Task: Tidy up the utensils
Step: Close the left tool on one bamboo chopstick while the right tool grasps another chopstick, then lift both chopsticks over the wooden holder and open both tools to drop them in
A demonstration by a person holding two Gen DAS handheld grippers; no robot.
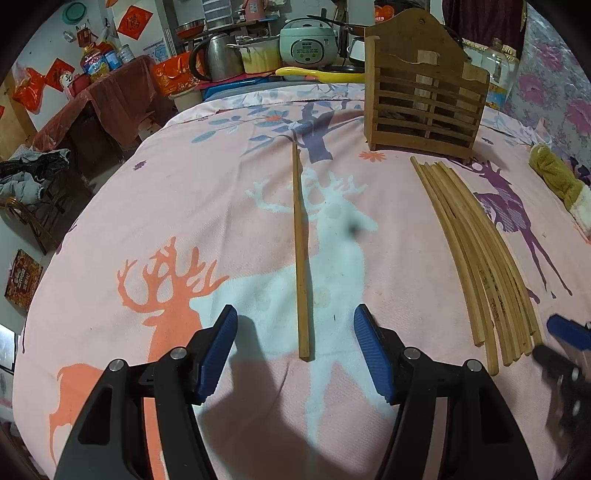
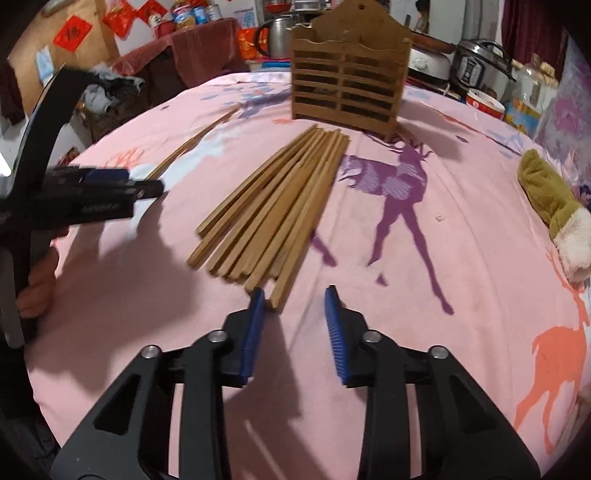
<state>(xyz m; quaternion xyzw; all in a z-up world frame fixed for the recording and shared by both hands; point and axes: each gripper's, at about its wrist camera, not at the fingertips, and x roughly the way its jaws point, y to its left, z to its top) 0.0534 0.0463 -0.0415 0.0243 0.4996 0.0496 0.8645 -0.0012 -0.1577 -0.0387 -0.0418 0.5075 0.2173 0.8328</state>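
No text is clear enough to read; the red paper signs (image 1: 134,23) at upper left carry blurred characters.

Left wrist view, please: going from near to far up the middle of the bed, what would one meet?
Left claw, open, straddling the near end → single chopstick lying lengthwise on the pink deer bedsheet → wooden slatted holder, standing right of that line → rice cooker behind the bed.

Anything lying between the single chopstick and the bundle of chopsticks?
No. In the left wrist view, only bare patterned cloth separates the single chopstick from the chopstick bundle.
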